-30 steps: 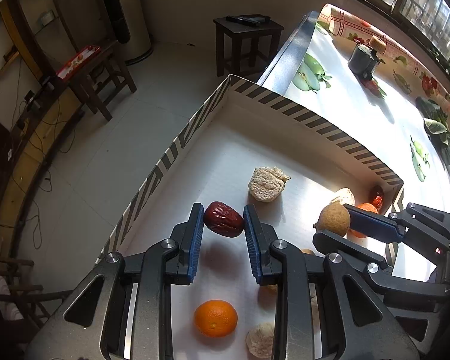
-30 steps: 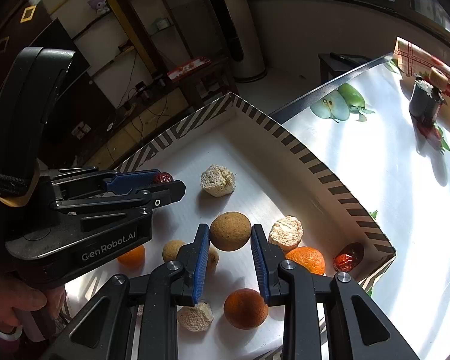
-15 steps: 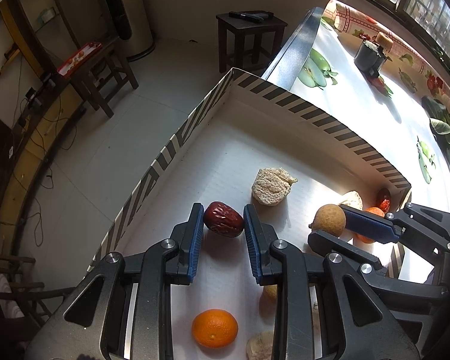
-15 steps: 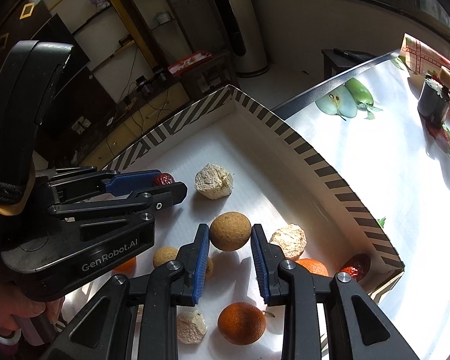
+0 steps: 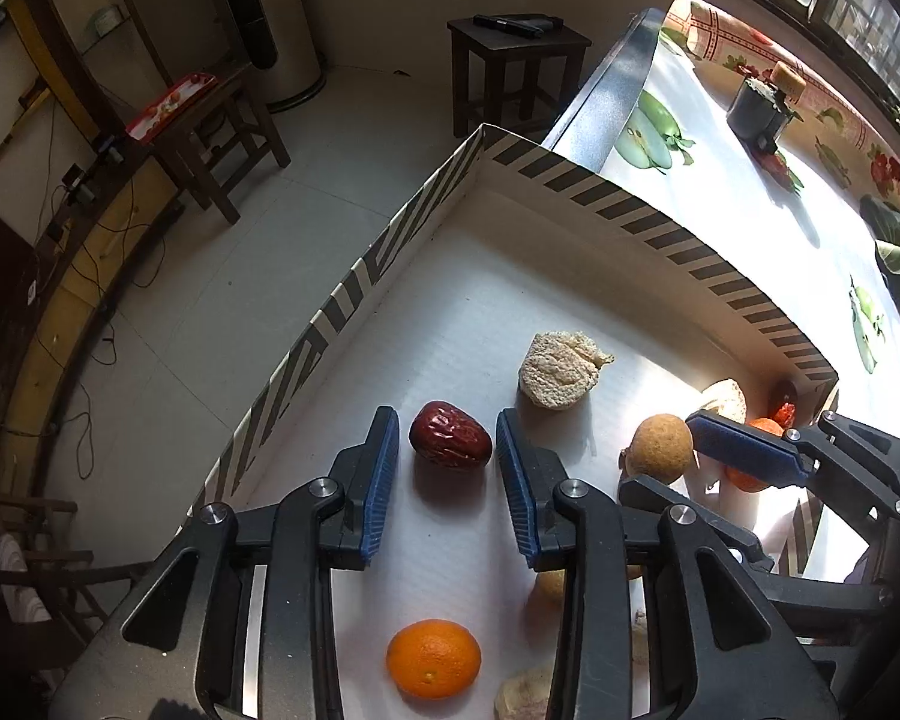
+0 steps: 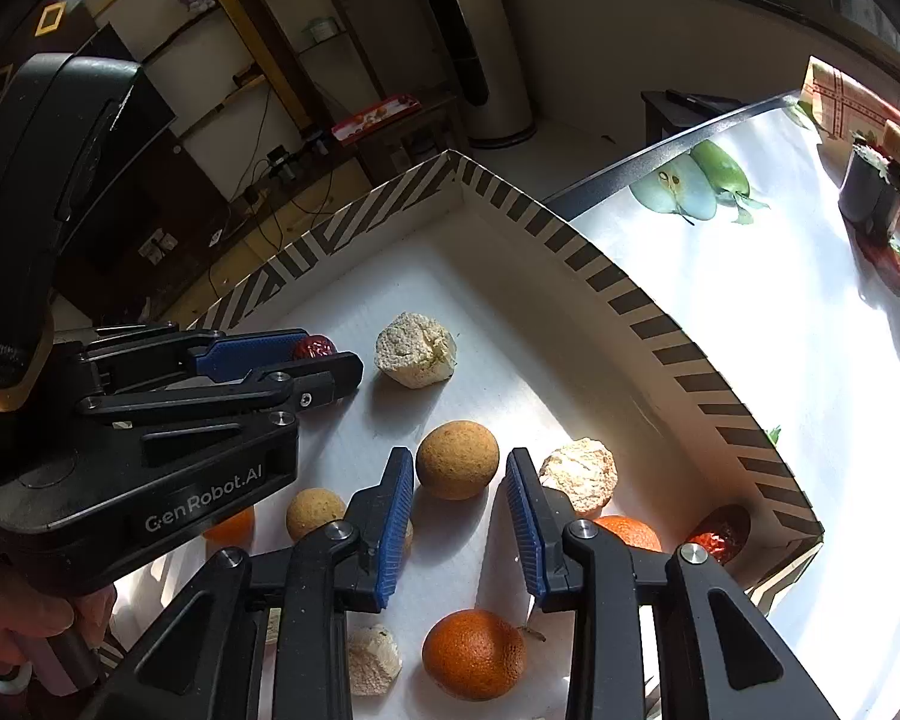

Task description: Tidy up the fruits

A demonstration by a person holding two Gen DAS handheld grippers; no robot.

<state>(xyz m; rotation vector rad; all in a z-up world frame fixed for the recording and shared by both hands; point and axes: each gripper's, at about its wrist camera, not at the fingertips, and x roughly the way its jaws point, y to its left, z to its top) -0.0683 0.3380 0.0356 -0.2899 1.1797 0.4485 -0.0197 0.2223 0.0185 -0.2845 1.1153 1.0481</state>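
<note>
Both grippers have just been opening since the earlier frames: the left gripper [image 5: 447, 456] now stands narrowly parted with the red date [image 5: 450, 435] lying between its pads, gaps showing on either side, and the right gripper [image 6: 459, 513] is likewise slightly apart around the brown round fruit [image 6: 457, 459], which sits on the tray floor (contact with the left pad cannot be ruled out).

Surface: a white tray [image 5: 660, 216] with a black-striped rim occupies the centre of both views. On its floor lie a pale rough lump [image 5: 561, 369] above the date, an orange [image 5: 433, 657] at lower centre of the left view, and, in the right view, a second pale lump [image 6: 579, 474], another orange [image 6: 473, 654] at the bottom, and a second red date [image 6: 714, 537] in the right corner.

The tray rests on a tabletop [image 6: 780, 312] covered with a fruit-printed cloth, sunlit at right. A dark cylindrical container [image 6: 870, 192] stands at upper right.

Room: a dark wooden stool [image 5: 519, 69] stands on the pale floor [image 5: 210, 312] at top centre; shelving and trailing cables fill the left.
</note>
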